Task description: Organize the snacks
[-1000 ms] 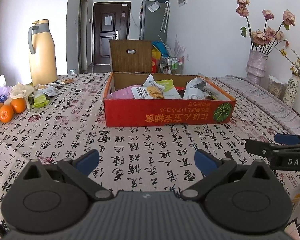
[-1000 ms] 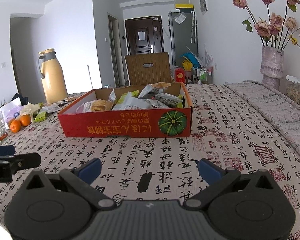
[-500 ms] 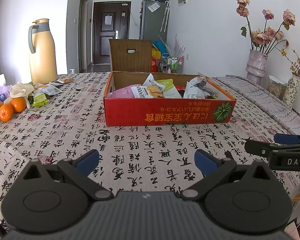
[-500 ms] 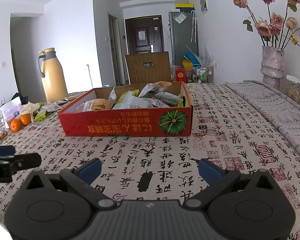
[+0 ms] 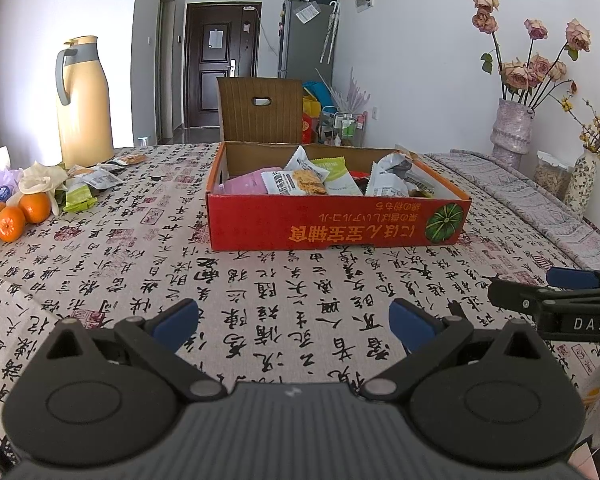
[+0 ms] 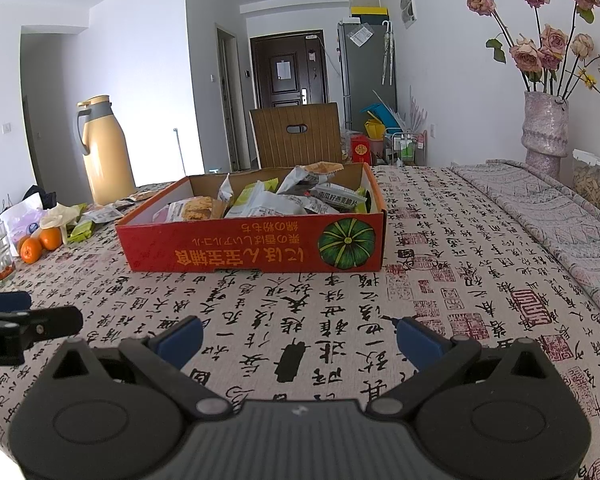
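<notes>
Both the left gripper [image 5: 294, 322] and right gripper [image 6: 298, 338] hover near the table's front edge with fingers spread (nothing held), the red snack box [image 5: 336, 230] farther back.

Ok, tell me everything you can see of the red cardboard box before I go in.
The red cardboard box is a shallow open tray, brown inside, sitting flat on the calligraphy-print tablecloth ahead of both open grippers, with nothing gripping it. Its near wall carries orange lettering, upside down from here, and a green pumpkin picture at the right end. Snack packets fill it loosely, some poking above the rim. A brown chair back stands behind it.
</notes>
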The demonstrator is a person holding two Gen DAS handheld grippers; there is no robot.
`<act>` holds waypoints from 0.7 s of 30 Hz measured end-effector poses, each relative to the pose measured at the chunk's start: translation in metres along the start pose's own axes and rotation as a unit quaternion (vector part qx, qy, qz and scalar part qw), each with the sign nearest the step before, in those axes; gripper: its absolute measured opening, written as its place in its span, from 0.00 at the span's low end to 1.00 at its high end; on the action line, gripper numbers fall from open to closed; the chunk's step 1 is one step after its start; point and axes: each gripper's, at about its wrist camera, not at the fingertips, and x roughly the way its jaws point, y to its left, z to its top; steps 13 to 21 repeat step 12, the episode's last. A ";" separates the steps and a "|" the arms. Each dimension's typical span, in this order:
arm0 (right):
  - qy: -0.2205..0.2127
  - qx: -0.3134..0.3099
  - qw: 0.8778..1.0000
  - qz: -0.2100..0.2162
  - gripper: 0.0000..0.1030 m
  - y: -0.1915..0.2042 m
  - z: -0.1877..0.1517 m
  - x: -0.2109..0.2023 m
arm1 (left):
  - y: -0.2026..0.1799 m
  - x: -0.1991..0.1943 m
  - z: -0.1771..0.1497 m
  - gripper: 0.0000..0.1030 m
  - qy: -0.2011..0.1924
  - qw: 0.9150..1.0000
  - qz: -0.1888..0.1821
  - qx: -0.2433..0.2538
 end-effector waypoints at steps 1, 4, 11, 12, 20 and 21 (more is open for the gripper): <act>0.000 0.000 1.000 0.000 1.00 0.000 0.000 0.000 | 0.000 0.000 0.000 1.00 0.000 1.000 0.000 0.000; 0.000 0.000 1.000 0.000 1.00 0.000 0.000 0.000 | 0.000 0.000 0.000 1.00 0.000 1.000 0.000 -0.001; 0.002 0.000 1.000 0.000 1.00 0.000 -0.001 0.000 | 0.000 -0.002 -0.001 1.00 -0.005 1.000 -0.004 0.000; 0.002 0.000 1.000 0.000 1.00 0.000 -0.002 0.000 | 0.000 -0.002 -0.001 1.00 -0.005 1.000 -0.004 0.000; 0.002 0.000 1.000 0.000 1.00 0.000 -0.002 0.000 | 0.000 -0.002 -0.001 1.00 -0.005 1.000 -0.004 0.000; 0.002 0.000 1.000 0.000 1.00 0.000 -0.002 0.000 | 0.000 -0.002 -0.001 1.00 -0.005 1.000 -0.004 0.000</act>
